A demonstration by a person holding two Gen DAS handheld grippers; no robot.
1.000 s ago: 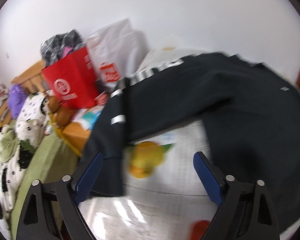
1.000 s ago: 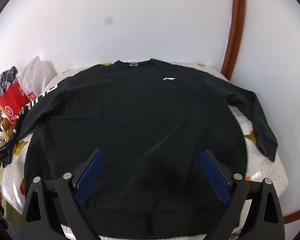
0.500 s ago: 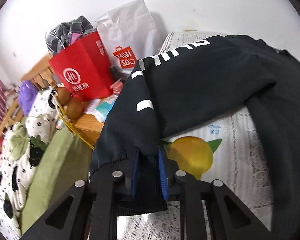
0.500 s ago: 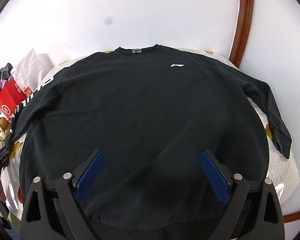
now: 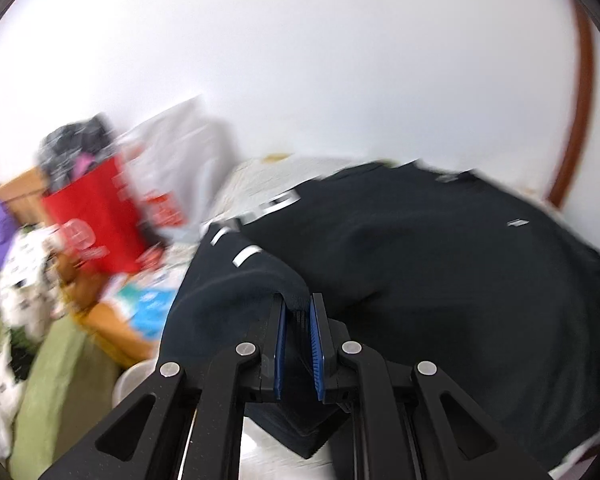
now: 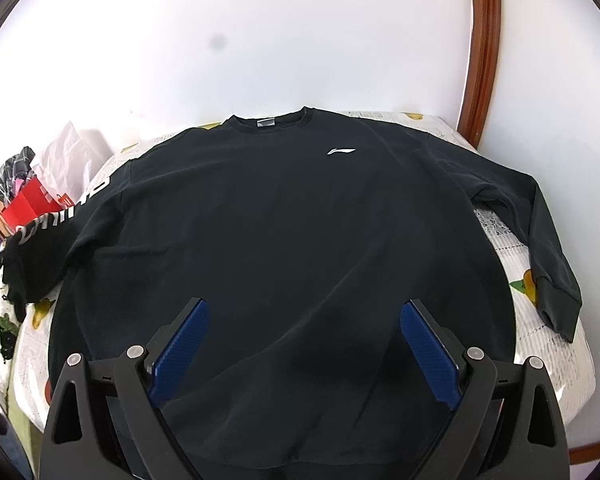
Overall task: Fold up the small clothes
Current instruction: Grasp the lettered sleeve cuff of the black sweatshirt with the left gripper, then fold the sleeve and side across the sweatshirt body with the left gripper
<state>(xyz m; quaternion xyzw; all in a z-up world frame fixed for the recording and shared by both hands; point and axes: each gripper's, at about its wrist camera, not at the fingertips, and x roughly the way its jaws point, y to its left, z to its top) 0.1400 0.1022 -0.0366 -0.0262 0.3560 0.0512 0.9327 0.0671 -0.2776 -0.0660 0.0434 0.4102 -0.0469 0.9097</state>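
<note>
The sweatshirt [image 6: 284, 248] lies spread across the table [image 6: 540, 328], filling the frame's centre. Its collar [image 6: 270, 120] sits at the upper middle, near the wall [image 6: 300, 40]. A bag [image 6: 28, 204] stands at the left edge.

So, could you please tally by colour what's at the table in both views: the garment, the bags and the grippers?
Black: 3 - sweatshirt, left gripper shut on its sleeve cuff, right gripper open
Red: 1 - red bag
White: 1 - white bag
Total: 5
</note>
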